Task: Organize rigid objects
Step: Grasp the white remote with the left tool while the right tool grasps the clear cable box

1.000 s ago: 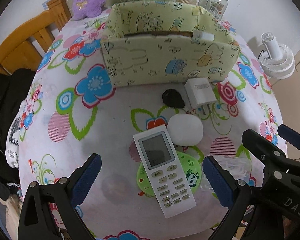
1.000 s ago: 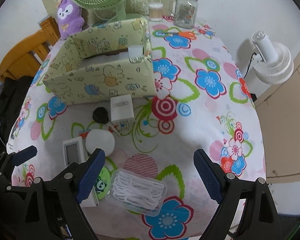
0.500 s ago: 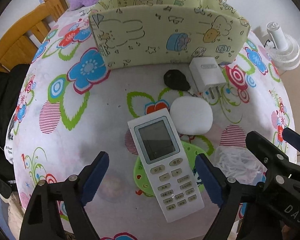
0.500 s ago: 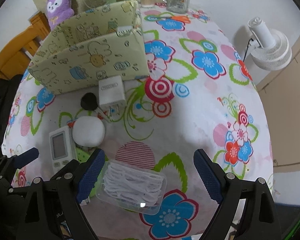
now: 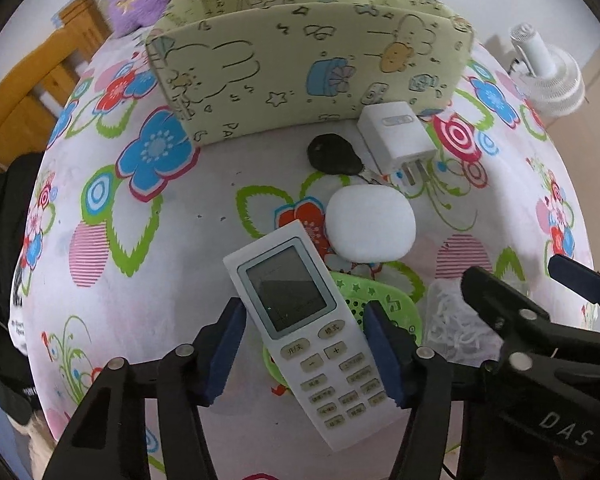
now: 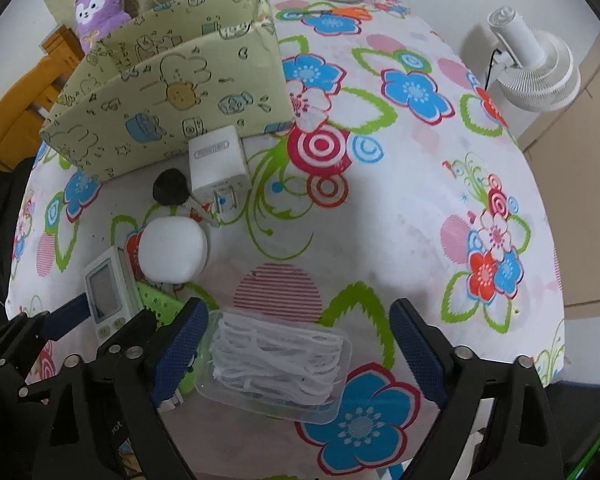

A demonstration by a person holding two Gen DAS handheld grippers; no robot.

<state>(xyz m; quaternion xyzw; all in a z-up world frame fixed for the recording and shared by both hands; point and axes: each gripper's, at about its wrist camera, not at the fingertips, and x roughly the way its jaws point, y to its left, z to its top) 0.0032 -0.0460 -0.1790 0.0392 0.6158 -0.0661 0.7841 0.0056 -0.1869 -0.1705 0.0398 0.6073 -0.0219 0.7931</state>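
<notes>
Remote control (image 5: pixel 306 344) lies near on the table (image 5: pixel 180 240), between my left hand-held gripper (image 5: pixel 304 354) pads, not yet clamped. Right hand-held gripper (image 6: pixel 296 346) spread around floss box (image 6: pixel 278 364). Nothing visibly boxed; organizer (image 5: pixel 300 76) far.

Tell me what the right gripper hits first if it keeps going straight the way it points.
Most likely the clear box of white floss picks, lying between the open right gripper fingers; depth is hard to judge.
</notes>
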